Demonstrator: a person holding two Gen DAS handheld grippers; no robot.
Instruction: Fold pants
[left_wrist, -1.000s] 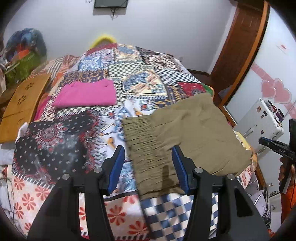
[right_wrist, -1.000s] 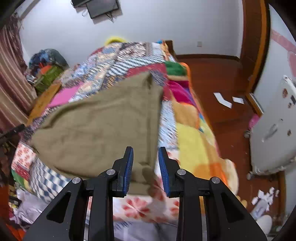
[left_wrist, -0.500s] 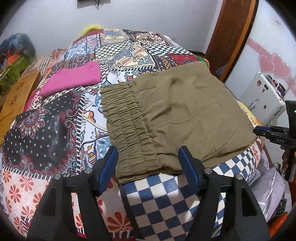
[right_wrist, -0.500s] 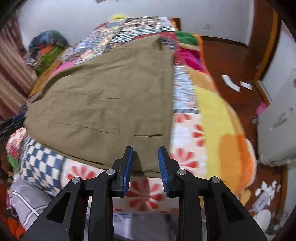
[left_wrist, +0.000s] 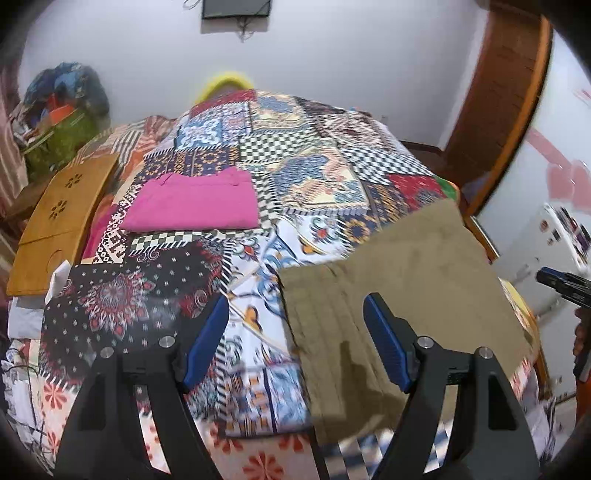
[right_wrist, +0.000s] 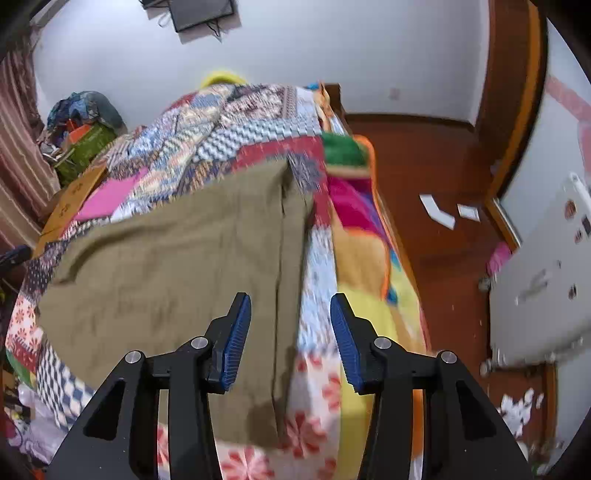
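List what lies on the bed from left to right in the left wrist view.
Wooden board → pink folded cloth → olive pants; all on the patchwork quilt.

Olive pants (left_wrist: 406, 280), pink folded cloth (left_wrist: 192, 203), multicoloured patchwork bedspread (left_wrist: 295, 155).

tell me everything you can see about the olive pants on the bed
The olive pants are a plain khaki-green woven cloth, folded into a rough rectangle and lying flat on the patchwork quilt near its front edge. A gathered elastic waistband forms the left end in the left wrist view; the opposite end shows a straight stitched edge. The near edge droops slightly over the bed side. Neither gripper's pads press on it.
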